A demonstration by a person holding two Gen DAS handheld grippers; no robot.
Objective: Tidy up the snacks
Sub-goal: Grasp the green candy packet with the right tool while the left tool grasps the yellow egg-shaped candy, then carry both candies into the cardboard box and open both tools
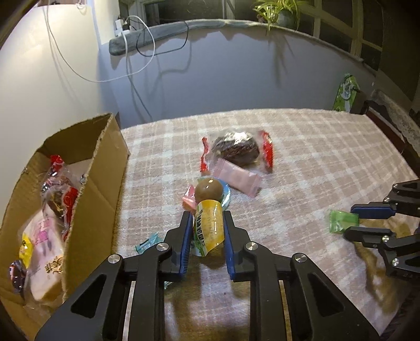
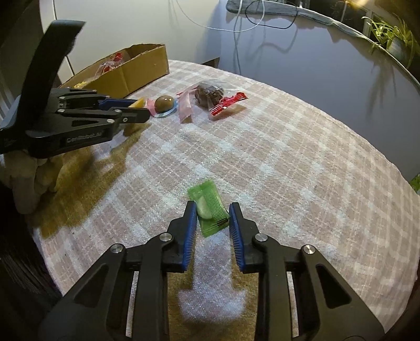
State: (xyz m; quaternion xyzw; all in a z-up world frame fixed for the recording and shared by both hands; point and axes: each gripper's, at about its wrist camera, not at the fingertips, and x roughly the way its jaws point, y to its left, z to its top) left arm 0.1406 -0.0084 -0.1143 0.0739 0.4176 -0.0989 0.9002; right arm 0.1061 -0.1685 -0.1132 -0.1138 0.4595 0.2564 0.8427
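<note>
My left gripper (image 1: 207, 220) is shut on a yellow snack packet (image 1: 208, 227) and holds it just above the checked tablecloth (image 1: 315, 157). Beyond it lie a brown round jelly cup (image 1: 210, 190), a pink packet (image 1: 237, 177) and a red-ended bag with a dark cake (image 1: 236, 149). My right gripper (image 2: 213, 209) is shut on a green candy packet (image 2: 210, 209), low over the cloth; it also shows in the left wrist view (image 1: 353, 220). The cardboard box (image 1: 102, 183) with several snacks stands at the left.
A small teal wrapper (image 1: 148, 242) lies by my left fingers. A green bag (image 1: 346, 91) stands at the table's far right corner. A wall with cables, a ledge and a plant (image 1: 278, 10) are behind. My left gripper also shows in the right wrist view (image 2: 136, 108).
</note>
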